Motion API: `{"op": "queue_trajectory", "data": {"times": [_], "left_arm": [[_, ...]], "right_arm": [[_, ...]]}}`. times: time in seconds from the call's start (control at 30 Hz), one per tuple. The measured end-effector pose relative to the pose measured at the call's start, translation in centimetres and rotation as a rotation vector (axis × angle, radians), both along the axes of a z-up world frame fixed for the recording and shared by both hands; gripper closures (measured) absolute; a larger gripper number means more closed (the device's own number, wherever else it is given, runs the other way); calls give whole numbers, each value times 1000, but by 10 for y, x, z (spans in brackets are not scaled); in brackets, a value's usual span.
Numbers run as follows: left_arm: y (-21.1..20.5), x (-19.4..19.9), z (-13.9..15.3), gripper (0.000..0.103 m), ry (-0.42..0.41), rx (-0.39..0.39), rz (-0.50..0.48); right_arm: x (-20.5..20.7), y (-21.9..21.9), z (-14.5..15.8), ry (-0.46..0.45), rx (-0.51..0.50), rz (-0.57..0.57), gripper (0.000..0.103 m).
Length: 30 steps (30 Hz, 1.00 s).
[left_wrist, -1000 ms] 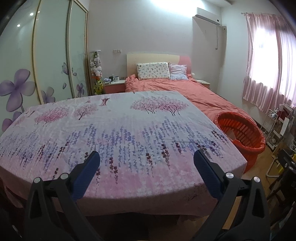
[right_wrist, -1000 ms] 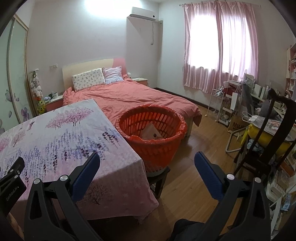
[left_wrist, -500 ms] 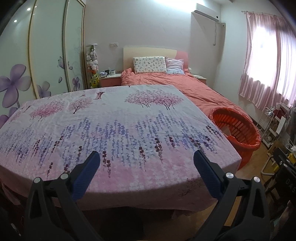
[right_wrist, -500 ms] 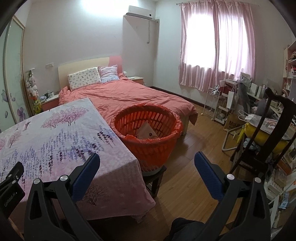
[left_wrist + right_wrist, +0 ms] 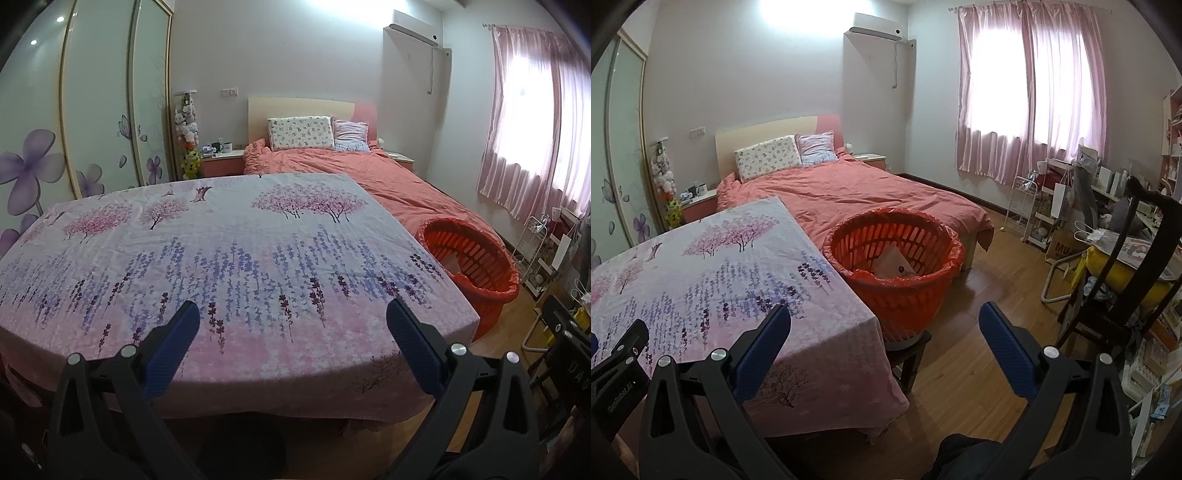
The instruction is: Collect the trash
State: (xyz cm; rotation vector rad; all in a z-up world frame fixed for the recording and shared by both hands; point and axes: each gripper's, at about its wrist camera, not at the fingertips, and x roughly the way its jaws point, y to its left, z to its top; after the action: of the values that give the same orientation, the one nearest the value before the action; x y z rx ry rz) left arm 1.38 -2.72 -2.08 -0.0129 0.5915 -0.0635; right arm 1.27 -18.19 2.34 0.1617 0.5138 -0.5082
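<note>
1. Left tool: fingers spread wide, nothing between the blue pads. It is held over the near edge of the worktop.
2. Right tool: fingers spread wide, nothing held. It is held off the worktop's near right corner, pointing toward the floor and the basket.
3. Worktop: covered by a floral cloth printed with pink trees and purple flower stems. No loose items show on the cloth in either view.
4. Basket: orange, slotted wall, lined with an orange bag. It stands on a dark stool, just beside the worktop's right edge, between the worktop and the bed.
5. Trash: a pale flat piece lies inside the basket, leaning against the inner wall. Its kind cannot be told.
6. Bed: salmon cover, two pillows at the far headboard; it lies beyond the worktop and basket.
7. Far right: pink curtains over a bright window; a dark chair and cluttered shelves stand at the right.
</note>
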Motion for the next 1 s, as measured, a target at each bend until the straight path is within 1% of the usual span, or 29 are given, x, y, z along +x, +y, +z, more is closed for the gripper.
{"op": "queue_trajectory", "data": {"times": [0.2,0.4,1.0], "left_arm": [[0,-5,5,4,-21,0,9],[0,-10,12,4,-47,15,29],[-2,-12,14,4,-47,18,25]], "right_arm": [[-1,0,0,-3,5,1,2],[-3,2,0,-6,6,4,2],[-3,2,0,-7,8,3,2]]}}
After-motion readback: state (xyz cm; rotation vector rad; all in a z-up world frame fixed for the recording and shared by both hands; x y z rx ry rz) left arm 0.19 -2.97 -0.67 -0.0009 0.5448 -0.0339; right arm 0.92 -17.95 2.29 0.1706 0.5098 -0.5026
